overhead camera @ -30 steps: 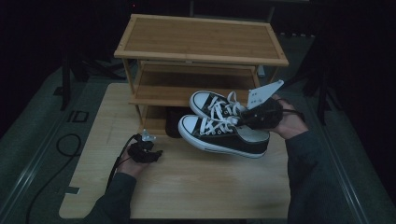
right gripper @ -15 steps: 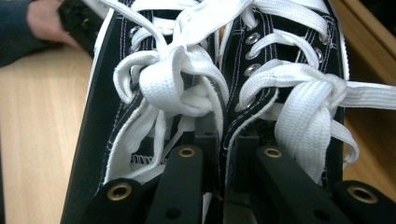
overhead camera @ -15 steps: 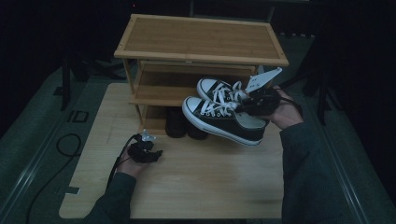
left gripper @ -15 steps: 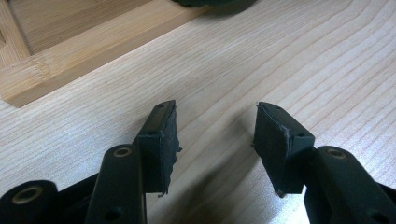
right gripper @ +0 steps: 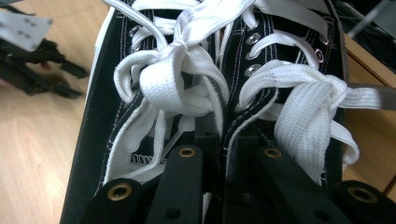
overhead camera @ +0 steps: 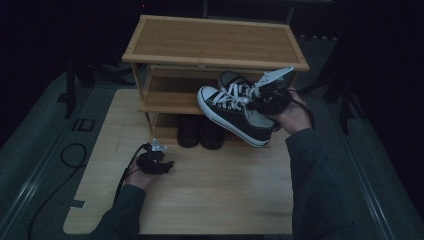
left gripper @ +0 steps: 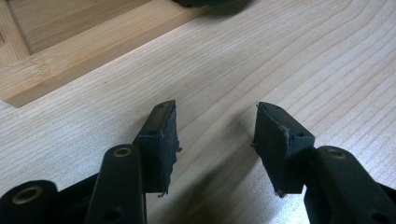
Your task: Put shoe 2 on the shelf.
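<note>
The left gripper (overhead camera: 156, 162) rests low on the pale bench (overhead camera: 225, 200), a smooth board with long flowing wood grain; its 2 jaws, blunt black blocks with rough, frayed foam-like pads, stand well apart with nothing but bare wood between them. Just ahead of it in the left gripper view lies the squared, honey-coloured base rail of the shoe rack (overhead camera: 215, 42), a slatted bamboo-like frame of 3 tiers with a flat framed top. On the rack's lowest tier sit 2 dark, rounded shoes (overhead camera: 201, 132), side by side. To the right, the right gripper (overhead camera: 270, 100) holds a pair of black canvas sneakers (overhead camera: 232, 107) lifted off the bench in front of the rack's middle shelf, toes pointing left and tilted. Its jaws are nearly closed, pinching the 2 inner canvas walls of the sneakers together. The sneakers have white rubber soles and toe caps, white stitching, metal eyelets and flat woven white laces (right gripper: 177, 79) tied in loose bows.
</note>
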`<act>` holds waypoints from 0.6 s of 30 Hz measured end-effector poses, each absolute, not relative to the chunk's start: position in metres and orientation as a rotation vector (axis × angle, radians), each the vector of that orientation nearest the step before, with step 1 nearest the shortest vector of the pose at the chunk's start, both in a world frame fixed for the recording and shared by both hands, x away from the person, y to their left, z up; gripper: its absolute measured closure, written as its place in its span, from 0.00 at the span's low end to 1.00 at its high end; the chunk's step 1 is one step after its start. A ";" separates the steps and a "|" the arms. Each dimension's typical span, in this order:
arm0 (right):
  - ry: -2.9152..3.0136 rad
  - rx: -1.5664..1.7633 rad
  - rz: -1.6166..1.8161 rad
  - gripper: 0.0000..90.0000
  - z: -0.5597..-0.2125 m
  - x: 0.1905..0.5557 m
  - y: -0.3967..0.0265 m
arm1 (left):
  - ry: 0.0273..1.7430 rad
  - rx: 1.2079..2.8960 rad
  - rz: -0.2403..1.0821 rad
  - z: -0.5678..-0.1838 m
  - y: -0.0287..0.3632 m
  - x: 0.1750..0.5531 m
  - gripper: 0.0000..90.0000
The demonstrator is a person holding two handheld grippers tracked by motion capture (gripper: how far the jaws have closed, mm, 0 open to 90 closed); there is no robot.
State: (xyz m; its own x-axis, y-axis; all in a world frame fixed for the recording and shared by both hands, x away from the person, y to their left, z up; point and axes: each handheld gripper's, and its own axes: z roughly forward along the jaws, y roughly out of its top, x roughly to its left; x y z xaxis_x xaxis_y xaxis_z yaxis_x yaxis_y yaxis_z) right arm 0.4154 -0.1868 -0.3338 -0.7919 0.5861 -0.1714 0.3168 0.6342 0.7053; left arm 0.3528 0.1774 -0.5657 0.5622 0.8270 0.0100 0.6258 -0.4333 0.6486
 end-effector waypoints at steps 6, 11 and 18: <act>2.426 0.762 0.948 0.95 -0.337 0.417 -0.182 | 1.160 2.201 0.443 -0.566 0.177 0.353 0.56; 2.369 0.800 0.960 0.95 -0.337 0.418 -0.180 | 1.159 2.202 0.439 -0.566 0.177 0.353 0.56; 2.358 0.813 0.947 0.94 -0.340 0.417 -0.176 | 1.159 2.204 0.441 -0.565 0.177 0.353 0.56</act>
State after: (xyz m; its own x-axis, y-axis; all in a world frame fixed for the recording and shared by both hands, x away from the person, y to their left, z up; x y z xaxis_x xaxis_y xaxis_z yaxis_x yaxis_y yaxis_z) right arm 0.4172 -0.1762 -0.3399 -0.7145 0.6708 -0.1989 0.3470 0.5866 0.7318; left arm 0.3530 0.1771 -0.5655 0.5627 0.8265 0.0124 0.6261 -0.4360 0.6465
